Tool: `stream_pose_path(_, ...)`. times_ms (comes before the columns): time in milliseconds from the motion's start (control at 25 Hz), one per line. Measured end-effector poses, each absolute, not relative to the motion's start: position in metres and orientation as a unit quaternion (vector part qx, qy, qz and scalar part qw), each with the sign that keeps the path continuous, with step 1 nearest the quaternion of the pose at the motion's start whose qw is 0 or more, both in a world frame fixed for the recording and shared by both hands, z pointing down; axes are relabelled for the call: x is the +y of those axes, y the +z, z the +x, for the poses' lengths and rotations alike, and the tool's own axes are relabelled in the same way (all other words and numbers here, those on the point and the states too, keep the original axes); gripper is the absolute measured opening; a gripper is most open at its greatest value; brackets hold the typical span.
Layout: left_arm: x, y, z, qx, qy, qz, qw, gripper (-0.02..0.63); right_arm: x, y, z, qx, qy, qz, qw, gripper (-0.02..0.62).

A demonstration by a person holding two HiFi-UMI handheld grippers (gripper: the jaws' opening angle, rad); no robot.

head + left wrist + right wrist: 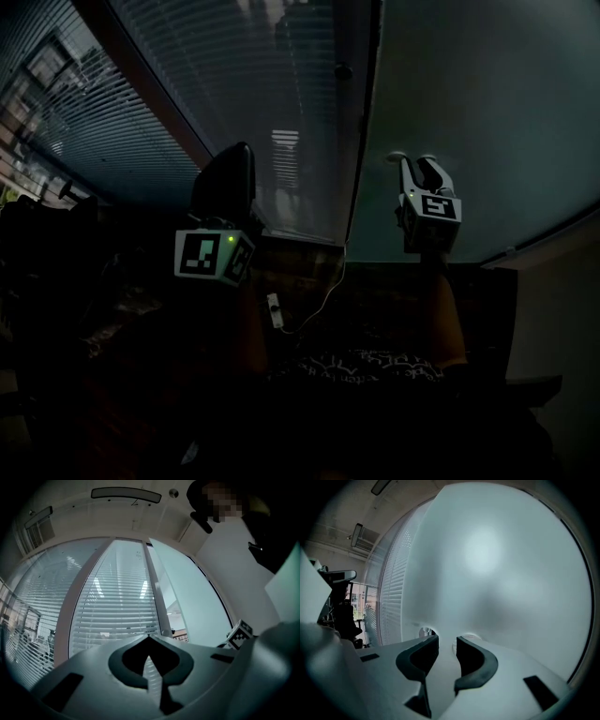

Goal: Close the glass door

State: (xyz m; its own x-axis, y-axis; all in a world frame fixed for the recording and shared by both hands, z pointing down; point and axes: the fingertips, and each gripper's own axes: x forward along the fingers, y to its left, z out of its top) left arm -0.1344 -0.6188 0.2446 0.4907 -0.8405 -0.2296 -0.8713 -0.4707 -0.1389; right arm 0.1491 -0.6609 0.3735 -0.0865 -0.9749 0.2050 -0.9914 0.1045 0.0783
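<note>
Glass door point(487, 112) first: it is the big frosted pane that fills my head view from 12 round to 3 o'clock. Its long axis runs upright, and its free edge point(363, 141) is a dark strip just left of centre. Next in size is the slatted blind panel point(244, 84), taking up 10 to 12 o'clock on the far side of that edge. In the left gripper view I can see a narrow opening point(179, 629) between the two panes, with a lit room behind it, so I judge the door is not yet fully shut.

My right gripper point(417, 164) is the nearer one. It points to 12 o'clock with its tips at the frosted pane, touching or nearly so, and its jaws stand a little apart with nothing between them. From it the door's edge lies towards 10 o'clock, so I expect any push would have to carry the pane that way.

My left gripper point(234, 155) hangs at 9 o'clock of the right one, in front of the blinds, with its jaws meeting at the tips and empty. Smallest is the green light point(229, 240) on its marker cube.
</note>
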Motion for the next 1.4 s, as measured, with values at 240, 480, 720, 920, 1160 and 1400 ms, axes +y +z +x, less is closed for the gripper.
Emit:
stream_pose_path(240,-0.632,0.245,-0.132,0.502,0.063,-0.854,0.118,0.002,-0.677,0.373,0.152,-0.734,0.042,0.670,0.102,0.120)
stream_pose_path(480,-0.642,0.253,-0.132,0.504,0.063,-0.854,0.116,0.002,-0.688,0.377,0.154,-0.735,0.041,0.669,0.104,0.119)
stream_pose_path(720,-0.657,0.252,-0.132,0.507,0.061,-0.852,0.111,0.002,-0.702,0.373,0.157,-0.734,0.042,0.669,0.108,0.118)
stream_pose_path(920,-0.662,0.256,-0.129,0.504,0.059,-0.854,0.111,0.002,-0.708,0.377,0.158,-0.733,0.043,0.670,0.109,0.118)
stream_pose_path(1160,-0.668,0.255,-0.129,0.503,0.055,-0.856,0.110,0.002,-0.717,0.375,0.160,-0.731,0.043,0.672,0.110,0.118)
stream_pose_path(1400,-0.683,0.261,-0.127,0.503,0.054,-0.855,0.111,0.002,-0.732,0.381,0.164,-0.729,0.047,0.674,0.110,0.118)
